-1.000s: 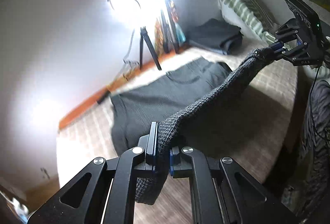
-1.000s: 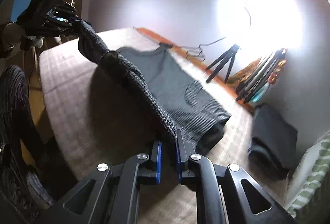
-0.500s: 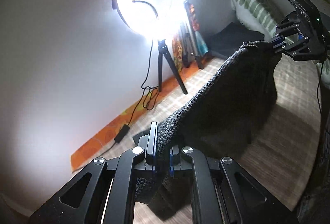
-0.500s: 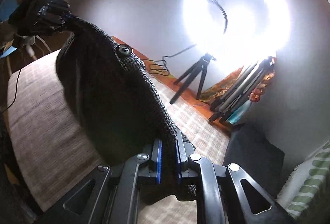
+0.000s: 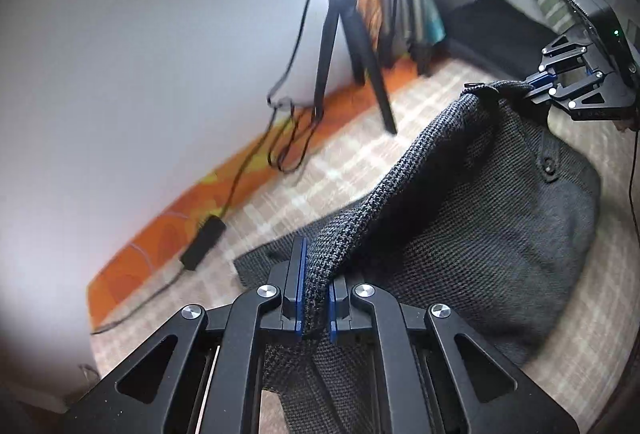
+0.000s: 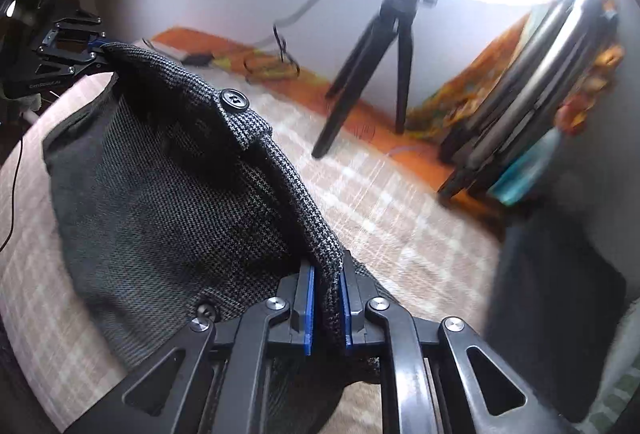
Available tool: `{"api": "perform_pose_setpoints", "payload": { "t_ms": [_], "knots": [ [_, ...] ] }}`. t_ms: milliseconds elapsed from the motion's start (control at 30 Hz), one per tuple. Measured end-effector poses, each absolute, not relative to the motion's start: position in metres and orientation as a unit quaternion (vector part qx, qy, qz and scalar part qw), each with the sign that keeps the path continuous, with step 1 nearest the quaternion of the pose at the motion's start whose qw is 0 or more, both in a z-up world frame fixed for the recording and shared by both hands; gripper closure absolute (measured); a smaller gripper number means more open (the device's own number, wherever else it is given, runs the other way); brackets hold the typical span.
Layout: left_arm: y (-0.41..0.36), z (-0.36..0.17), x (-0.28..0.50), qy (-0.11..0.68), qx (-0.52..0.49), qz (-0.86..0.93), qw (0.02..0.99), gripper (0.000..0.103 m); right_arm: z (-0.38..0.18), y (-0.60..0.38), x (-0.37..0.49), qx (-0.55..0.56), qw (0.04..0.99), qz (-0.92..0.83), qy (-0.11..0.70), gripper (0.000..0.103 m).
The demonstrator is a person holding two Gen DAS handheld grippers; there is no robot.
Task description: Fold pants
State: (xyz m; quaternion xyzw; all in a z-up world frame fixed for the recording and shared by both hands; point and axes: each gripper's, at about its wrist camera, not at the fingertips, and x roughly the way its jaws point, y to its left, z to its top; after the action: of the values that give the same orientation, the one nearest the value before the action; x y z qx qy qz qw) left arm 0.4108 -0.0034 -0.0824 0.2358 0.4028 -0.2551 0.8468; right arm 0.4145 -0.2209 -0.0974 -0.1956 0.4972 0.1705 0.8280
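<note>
— What has moved since a second ago?

— Both my tools came forward and down. The pants (image 5: 500,218) were strung out as a long band between them; now the waistband end is carried over and the cloth bulges in a loose fold, filling the lower right of the left wrist view and the left half of the right wrist view.

— What do they lie on?

— A checked beige bed cover (image 5: 352,158), with the tripod (image 6: 384,46) of the ring light standing past it at the top of both frames.

— And your tools?

— My left tool (image 5: 314,298), bottom centre, is clamped tight on the waistband edge. My right tool (image 6: 326,308) pinches the other end the same way. A black button (image 6: 233,99) sits on the band, upper left of the right wrist view.
</note>
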Motion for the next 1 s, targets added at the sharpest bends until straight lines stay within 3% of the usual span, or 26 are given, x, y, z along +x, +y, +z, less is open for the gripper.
{"api": "perform_pose_setpoints", "payload": {
  "t_ms": [300,367,433,500,600,667,800,1000],
  "knots": [
    [-0.016,-0.135,0.443,0.446,0.242,-0.248,0.825,0.092,-0.147,-0.228,0.44,-0.178,0.805,0.172,0.54,0.094],
    [-0.016,-0.137,0.448,0.448,0.245,-0.24,0.825,0.086,-0.149,-0.233,0.445,-0.171,0.806,0.169,0.541,0.092],
    [-0.015,-0.133,0.449,0.44,0.252,-0.221,0.833,0.065,-0.148,-0.238,0.448,-0.162,0.81,0.154,0.542,0.086],
    [-0.011,-0.131,0.458,0.43,0.253,-0.193,0.845,0.052,-0.147,-0.241,0.451,-0.152,0.816,0.14,0.54,0.081],
    [0.008,-0.118,0.467,0.428,0.214,-0.169,0.862,0.041,-0.144,-0.241,0.449,-0.145,0.822,0.132,0.535,0.079],
    [0.015,-0.11,0.464,0.419,0.21,-0.156,0.869,0.041,-0.14,-0.239,0.444,-0.161,0.827,0.112,0.527,0.06],
    [0.029,-0.086,0.437,0.397,0.209,-0.156,0.88,0.041,-0.112,-0.256,0.429,-0.143,0.849,0.065,0.505,0.042],
    [0.068,-0.065,0.368,0.396,0.115,-0.188,0.891,0.039,-0.078,-0.292,0.353,0.009,0.869,0.088,0.486,0.028]
  ]
}}
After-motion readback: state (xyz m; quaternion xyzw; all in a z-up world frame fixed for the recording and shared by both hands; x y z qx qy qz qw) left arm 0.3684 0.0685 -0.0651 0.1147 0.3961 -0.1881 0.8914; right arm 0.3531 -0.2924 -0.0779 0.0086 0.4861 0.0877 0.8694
